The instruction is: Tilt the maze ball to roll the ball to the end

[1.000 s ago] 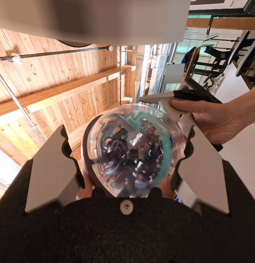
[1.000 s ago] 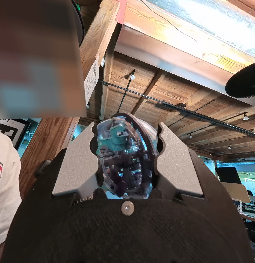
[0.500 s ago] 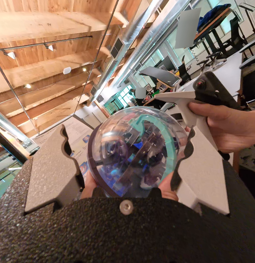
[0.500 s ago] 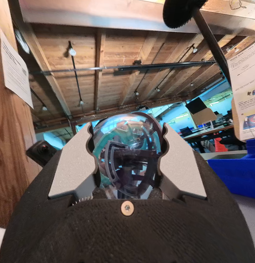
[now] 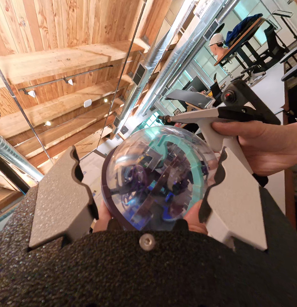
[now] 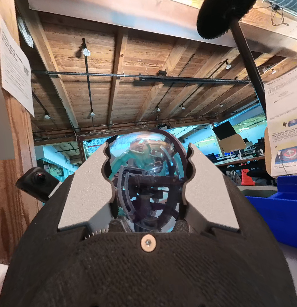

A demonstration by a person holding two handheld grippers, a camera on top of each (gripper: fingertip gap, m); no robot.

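Clear maze ball [image 6: 144,174] raised toward the wooden ceiling [image 6: 144,58], right gripper [image 6: 148,166] clamped on it, left gripper [image 5: 148,166] spread wide, left pad clear of the ball

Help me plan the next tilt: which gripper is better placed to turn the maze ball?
Right. The right gripper has both fingers against the maze ball, one on each side. The left gripper stands wide open, with a visible gap beside one finger.

Maze ball [image 5: 154,172]: glossy clear plastic shell. Hand-held gripper [image 6: 148,167] fingers [image 6: 88,187]: matt, grainy grey plastic. Ceiling [image 6: 144,63]: rough wood planks.
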